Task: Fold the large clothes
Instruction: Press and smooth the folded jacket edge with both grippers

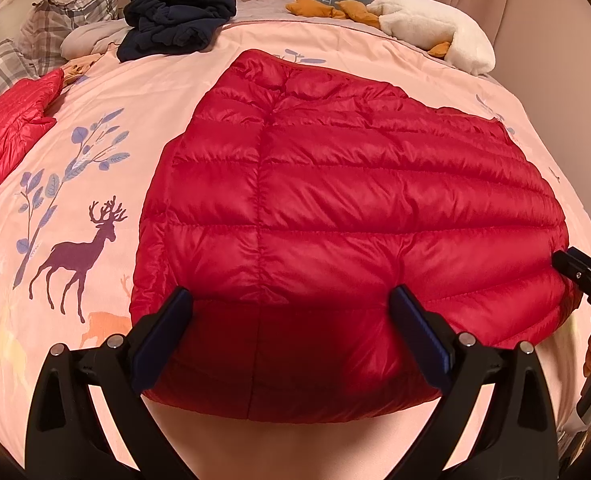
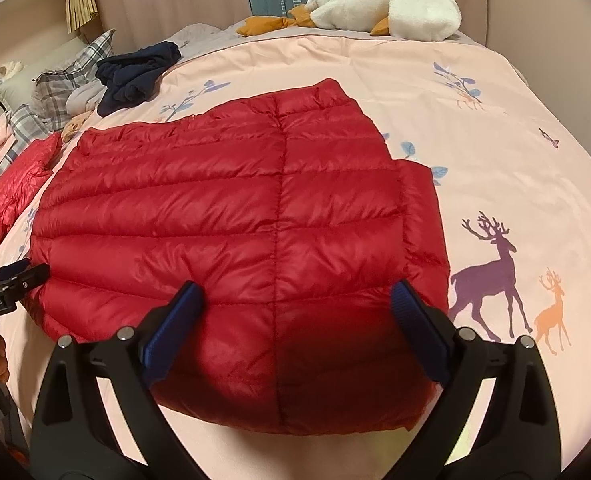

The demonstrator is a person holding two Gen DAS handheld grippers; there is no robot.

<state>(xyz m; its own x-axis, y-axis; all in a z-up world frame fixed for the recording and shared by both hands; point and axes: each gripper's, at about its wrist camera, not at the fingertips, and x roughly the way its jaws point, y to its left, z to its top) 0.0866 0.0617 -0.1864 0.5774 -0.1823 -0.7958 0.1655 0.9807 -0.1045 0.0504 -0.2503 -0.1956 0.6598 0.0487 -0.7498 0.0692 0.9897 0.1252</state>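
Left wrist view: our left gripper (image 1: 291, 300) stands with jaws spread, empty, over the near hem of the red down jacket (image 1: 335, 184), which lies flat on the deer-print duvet (image 1: 75, 184), long axis running away from us.

Right wrist view: our right gripper (image 2: 297, 296) is likewise spread and empty over that hem, equally near. We note quilted, glossy, puffy fabric, sleeves tucked in.

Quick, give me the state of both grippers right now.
Left gripper: open, jaws spread over the near hem of the red puffer jacket, holding nothing.
Right gripper: open, jaws wide over the same jacket's hem, holding nothing.
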